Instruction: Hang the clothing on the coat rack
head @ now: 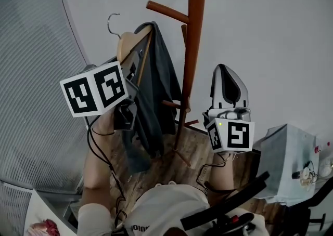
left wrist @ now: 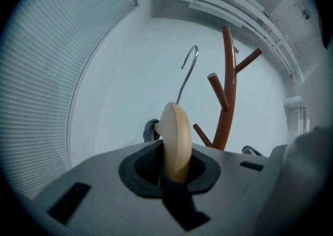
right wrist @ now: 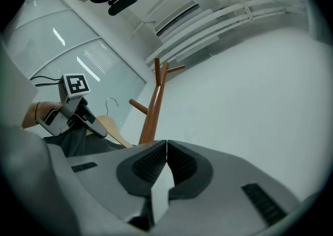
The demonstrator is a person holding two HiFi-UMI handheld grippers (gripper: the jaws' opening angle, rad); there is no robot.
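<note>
blinds [head: 31, 74]: left | white wall [head: 270, 32]: behind | wood floor [head: 200, 149]: below | pale cabinet [head: 286, 152]: right, cables [head: 307, 175] on top

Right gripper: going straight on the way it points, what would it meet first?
Probably only the white wall; the right gripper has a line that looks free until there. The coat rack stands off to its left.

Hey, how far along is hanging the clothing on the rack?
Done: the garment is draped on the hanger. In hand: the left tool grips the hanger near the rack. Left: its hook is on no peg yet. The right tool is shut, empty.
</note>
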